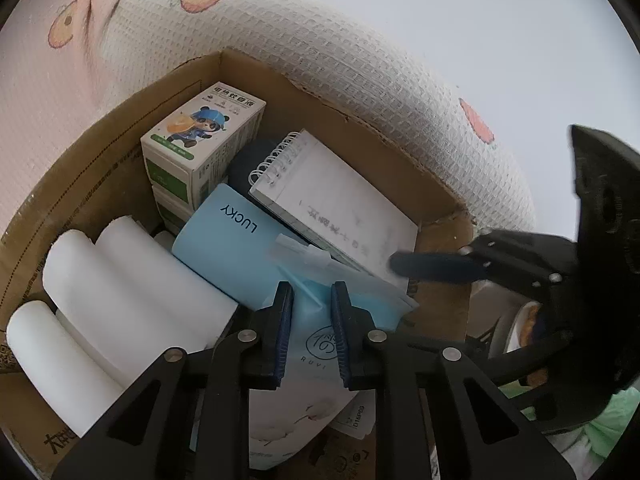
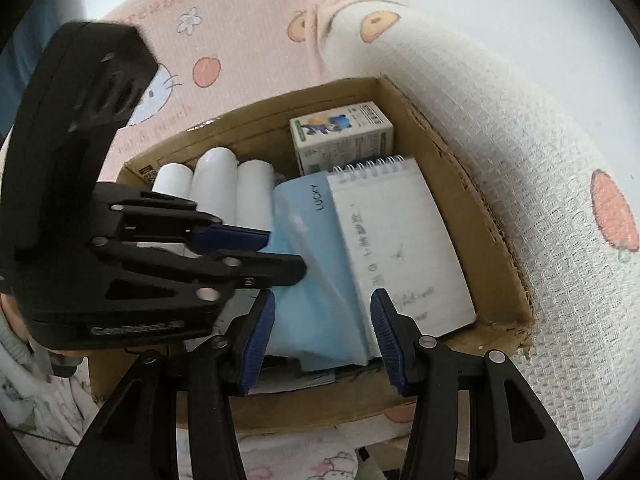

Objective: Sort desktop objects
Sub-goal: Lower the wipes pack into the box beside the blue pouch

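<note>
An open cardboard box (image 1: 120,152) holds several white rolls (image 1: 132,292), a small carton with a cartoon panda (image 1: 200,140), a spiral notepad (image 1: 336,196) and a light-blue pouch marked LUCKY (image 1: 224,248). A clear-film blue pack (image 1: 360,292) lies over the pouch. My left gripper (image 1: 312,292) is down in the box, shut on a pale soft pack marked RUYI (image 1: 316,356). From the right wrist it (image 2: 286,252) shows over the blue pouch (image 2: 312,216). My right gripper (image 2: 323,296) hangs open above the pouch and the notepad (image 2: 400,240); one of its fingers (image 1: 432,266) shows by the notepad's corner.
The box (image 2: 496,220) stands on a pink-and-white waffle cloth (image 2: 560,160) printed with peaches and cartoon cats. A pale wall rises behind. Something green (image 1: 608,420) lies outside the box near its right side.
</note>
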`<state>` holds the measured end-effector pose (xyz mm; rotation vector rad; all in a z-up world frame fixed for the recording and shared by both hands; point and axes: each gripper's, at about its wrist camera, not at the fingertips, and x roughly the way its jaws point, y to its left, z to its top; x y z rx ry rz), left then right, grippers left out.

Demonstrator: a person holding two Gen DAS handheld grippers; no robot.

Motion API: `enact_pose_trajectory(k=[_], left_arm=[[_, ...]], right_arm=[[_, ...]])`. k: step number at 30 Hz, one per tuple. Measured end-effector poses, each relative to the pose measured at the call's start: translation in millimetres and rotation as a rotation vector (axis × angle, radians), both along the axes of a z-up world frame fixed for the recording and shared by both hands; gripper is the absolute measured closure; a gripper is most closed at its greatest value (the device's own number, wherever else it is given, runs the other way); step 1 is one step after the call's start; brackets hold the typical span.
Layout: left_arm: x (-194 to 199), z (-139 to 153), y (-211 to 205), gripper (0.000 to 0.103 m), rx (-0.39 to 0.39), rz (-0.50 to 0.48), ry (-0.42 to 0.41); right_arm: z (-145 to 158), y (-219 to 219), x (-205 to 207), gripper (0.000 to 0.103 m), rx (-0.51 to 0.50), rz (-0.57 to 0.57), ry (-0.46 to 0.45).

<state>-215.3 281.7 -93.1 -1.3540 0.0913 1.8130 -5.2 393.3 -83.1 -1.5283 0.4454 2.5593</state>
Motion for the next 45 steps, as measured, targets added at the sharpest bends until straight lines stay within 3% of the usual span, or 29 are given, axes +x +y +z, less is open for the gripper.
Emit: enact_pose_trajectory(k=[2, 6, 12, 18, 22, 25, 28, 29, 30, 32, 37, 39, 42, 43, 45], left_arm=[[1, 0, -2, 0.082, -0.006, 0.008, -0.002], [5, 4, -18, 0.087, -0.001, 0.046, -0.046], [14, 8, -39, 0.090, -0.043, 0.083, -0.094], [7, -10, -40, 0.091, -0.118, 0.093, -0.187], [2, -18, -32, 0.091, -0.141, 0.072, -0.193], [-2, -24, -24, 0.090, -0.151, 0.061, -0.188], [1, -21, -21, 0.080, -0.156, 0.049, -0.152], [3, -18, -22, 0.070, -0.154, 0.045, -0.132], [6, -10, -23, 0.066, -0.156, 0.056, -0.090], [11, 1, -26, 0.064, -0.164, 0.066, -0.046], [18, 16, -40, 0.064, -0.162, 0.116, -0.114], [20, 13, -43, 0.073, -0.178, 0.145, -0.175], [23, 3, -39, 0.074, -0.153, 0.132, -0.271], [23, -1, -36, 0.075, -0.168, 0.148, -0.280], [22, -9, -32, 0.086, -0.210, 0.195, -0.285]], right_arm=[[-8, -1, -5, 0.056, -0.043, 0.029, -0.016], [-5, -12, -8, 0.075, -0.053, 0.078, -0.003], [-2, -29, -12, 0.077, -0.078, 0.132, -0.012], [-13, -54, -28, 0.077, -0.027, 0.189, -0.100], [-21, -59, -34, 0.077, 0.008, 0.197, -0.156], [-24, -56, -35, 0.077, 0.035, 0.174, -0.189], [-15, -41, -25, 0.077, -0.004, 0.122, -0.152], [-12, -37, -22, 0.077, -0.002, 0.111, -0.146], [-9, -34, -19, 0.077, 0.005, 0.096, -0.141], [-1, -24, -11, 0.077, 0.012, 0.059, -0.132], [6, -9, -1, 0.077, -0.029, -0.011, -0.121], [7, -6, 0, 0.077, -0.029, -0.040, -0.135], [10, -5, 1, 0.077, -0.048, -0.062, -0.121], [12, -5, 2, 0.077, -0.056, -0.067, -0.111], [18, -3, 2, 0.077, -0.085, -0.086, -0.101]])
